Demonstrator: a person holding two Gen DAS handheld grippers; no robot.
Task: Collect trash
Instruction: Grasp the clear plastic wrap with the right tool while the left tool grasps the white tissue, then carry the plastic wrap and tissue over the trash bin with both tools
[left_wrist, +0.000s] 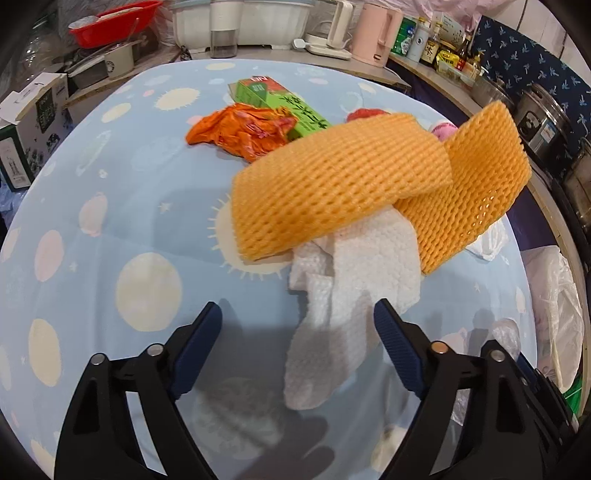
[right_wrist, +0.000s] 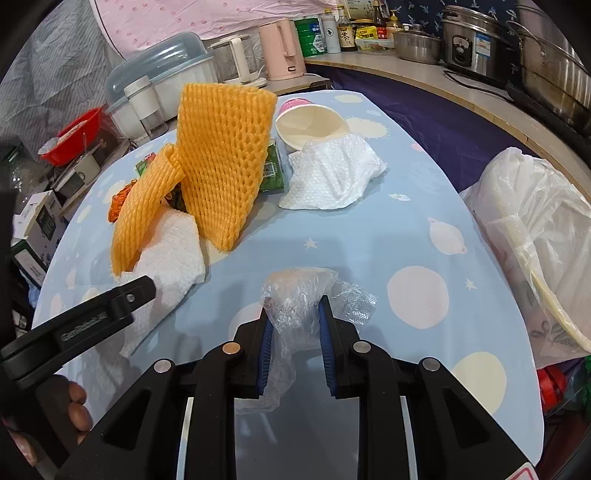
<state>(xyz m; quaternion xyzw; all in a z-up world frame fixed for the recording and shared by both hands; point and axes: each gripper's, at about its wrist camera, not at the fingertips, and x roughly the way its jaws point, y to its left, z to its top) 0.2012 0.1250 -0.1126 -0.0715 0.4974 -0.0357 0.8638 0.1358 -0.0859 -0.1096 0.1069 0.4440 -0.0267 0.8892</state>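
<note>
Worktop (left_wrist: 110, 206) is covered by a light-blue cloth with planet and sun prints. At far left an orange wrapper (left_wrist: 240, 131) is seen crumpled, touching a green carton (left_wrist: 295, 110) behind it. An orange foam net (left_wrist: 343, 184) is draped over a white paper towel (left_wrist: 351, 295); one end is lifted toward the right. Left gripper (left_wrist: 297, 325) is held over the towel's near end, fingers (left_wrist: 397, 339) wide apart, towel between them but not gripped. In the right wrist view, a second towel (right_wrist: 332, 177) is seen further right, with a tipped paper cup (right_wrist: 310, 125) just behind it, mouth facing the camera. Near the front edge, a clear plastic wrap (right_wrist: 295, 295) is pinched by the right gripper (right_wrist: 295, 317): fingers are closed in on the film, part of it trailing down between them and part spread on the cloth to the right. At far right a white bag (right_wrist: 535, 229) is seen open beside the worktop edge. Kettle, jars and pots are lined on the counter behind.
</note>
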